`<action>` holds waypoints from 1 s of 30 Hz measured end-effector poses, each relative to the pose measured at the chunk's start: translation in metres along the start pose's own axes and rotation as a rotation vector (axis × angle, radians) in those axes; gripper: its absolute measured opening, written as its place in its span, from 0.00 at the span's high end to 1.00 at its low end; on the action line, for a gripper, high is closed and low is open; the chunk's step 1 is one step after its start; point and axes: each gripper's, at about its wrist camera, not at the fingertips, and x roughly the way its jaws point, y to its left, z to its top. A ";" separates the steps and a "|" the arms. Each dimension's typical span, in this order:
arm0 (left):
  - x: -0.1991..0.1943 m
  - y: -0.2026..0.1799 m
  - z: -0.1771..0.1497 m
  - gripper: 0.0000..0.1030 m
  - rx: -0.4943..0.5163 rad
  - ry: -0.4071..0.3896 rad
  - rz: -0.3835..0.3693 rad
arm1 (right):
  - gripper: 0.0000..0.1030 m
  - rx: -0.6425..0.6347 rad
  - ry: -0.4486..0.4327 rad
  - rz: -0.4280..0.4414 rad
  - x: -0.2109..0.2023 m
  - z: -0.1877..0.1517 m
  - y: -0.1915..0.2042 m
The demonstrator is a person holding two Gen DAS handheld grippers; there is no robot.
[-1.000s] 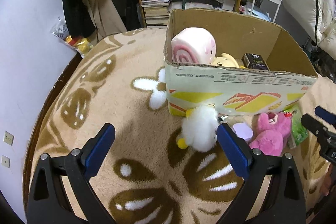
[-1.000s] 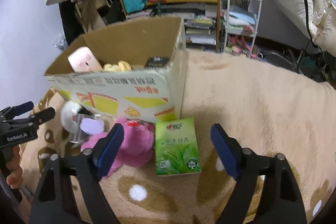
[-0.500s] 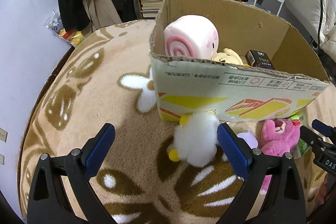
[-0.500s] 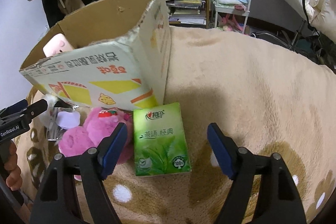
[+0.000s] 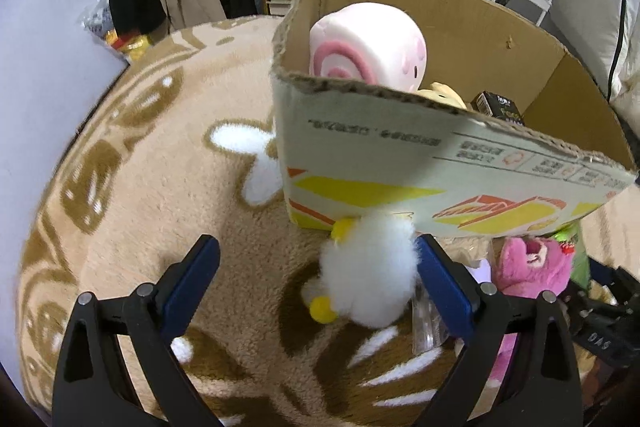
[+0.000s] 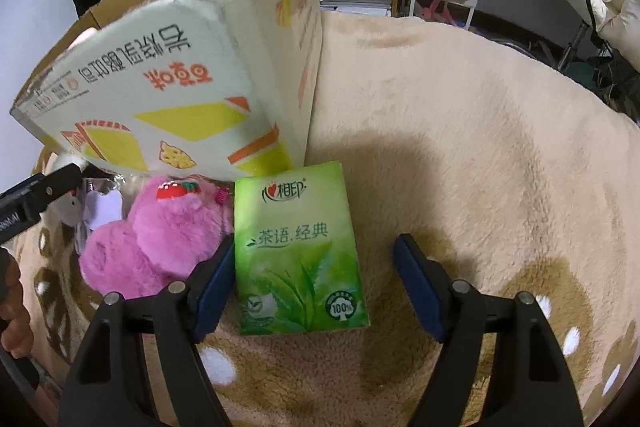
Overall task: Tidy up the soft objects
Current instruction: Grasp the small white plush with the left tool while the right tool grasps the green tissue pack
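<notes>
Cardboard box [image 5: 400,163] is noted standing on the blanket; pink plush [image 6: 160,235] and green tissue pack [image 6: 300,251] lie at its foot. Pack's long axis runs away from the right claw [image 6: 312,287], off-centre toward its left pad; jaws, spread, have just been closing. White plush [image 5: 368,279] is observed at the spread left claw [image 5: 316,283], against its right pad.

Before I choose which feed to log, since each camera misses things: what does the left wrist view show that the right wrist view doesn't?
Left wrist only: the box's contents, a pink roll plush, plus the whole white fluffy toy between the open left gripper.
Right wrist only: the full green tissue pack between the open right gripper.
Both: cardboard box, pink plush, patterned blanket.
</notes>
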 end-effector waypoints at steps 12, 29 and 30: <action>0.010 0.008 -0.003 0.47 -0.092 0.070 -0.229 | 0.21 -0.005 0.011 -0.010 0.008 0.003 0.004; -0.009 0.003 -0.014 0.73 -0.073 0.046 -0.256 | 0.44 -0.052 0.010 -0.033 0.002 -0.004 0.012; -0.012 0.003 -0.016 0.73 -0.068 0.042 -0.246 | 0.44 -0.048 0.010 -0.028 0.001 -0.004 0.011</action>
